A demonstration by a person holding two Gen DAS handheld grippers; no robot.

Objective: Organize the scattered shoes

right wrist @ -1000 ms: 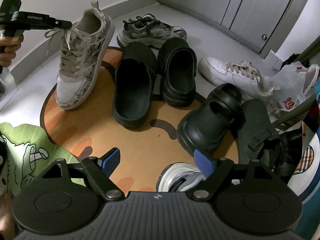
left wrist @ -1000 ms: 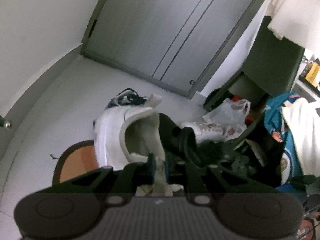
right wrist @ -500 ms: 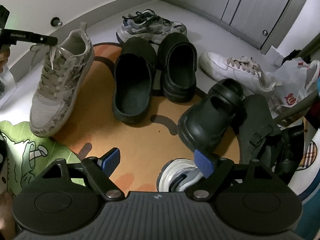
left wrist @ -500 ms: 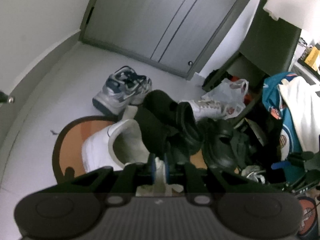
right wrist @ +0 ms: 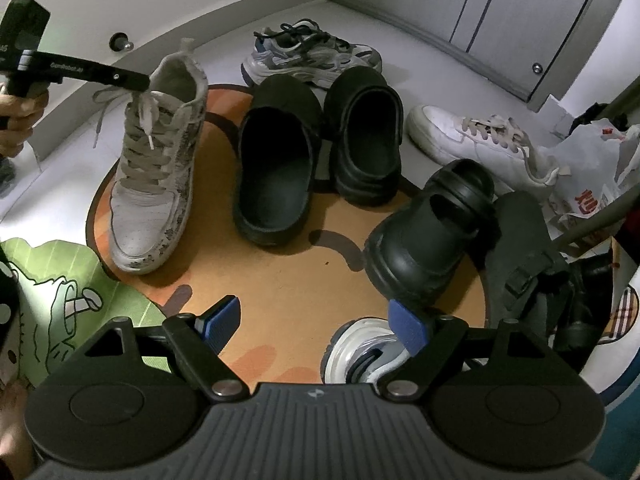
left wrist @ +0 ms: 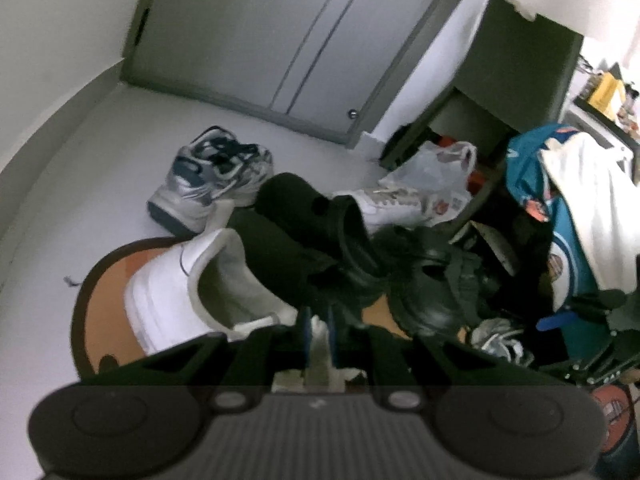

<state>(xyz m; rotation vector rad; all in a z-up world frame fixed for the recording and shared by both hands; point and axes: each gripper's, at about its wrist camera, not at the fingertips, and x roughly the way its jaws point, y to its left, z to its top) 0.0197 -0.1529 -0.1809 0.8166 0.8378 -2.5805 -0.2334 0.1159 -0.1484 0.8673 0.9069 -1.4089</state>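
Observation:
A white sneaker with grey print point(right wrist: 156, 168) lies along the left side of the round orange mat point(right wrist: 288, 280), its toe down on the mat. My left gripper point(right wrist: 140, 80) is shut on its tongue and laces. In the left wrist view the same gripper point(left wrist: 318, 328) pinches the white tongue, and the sneaker's heel point(left wrist: 172, 292) fills the left. My right gripper point(right wrist: 316, 320) hangs open over the mat with nothing between its blue pads. A grey-white trainer point(right wrist: 360, 356) lies just below its right finger.
Two black clogs point(right wrist: 276, 176) point(right wrist: 368, 136) stand side by side mid-mat, and a third point(right wrist: 432, 232) tilts at the right beside a black sandal point(right wrist: 524, 248). Behind lie a grey-blue running shoe point(right wrist: 312, 52), a white sneaker point(right wrist: 480, 140) and a plastic bag point(right wrist: 592, 176). A green mat point(right wrist: 60, 292) is front left.
My left gripper has carried the printed sneaker down from the air, so that its toe now rests on the mat's left side. The right gripper has stayed still.

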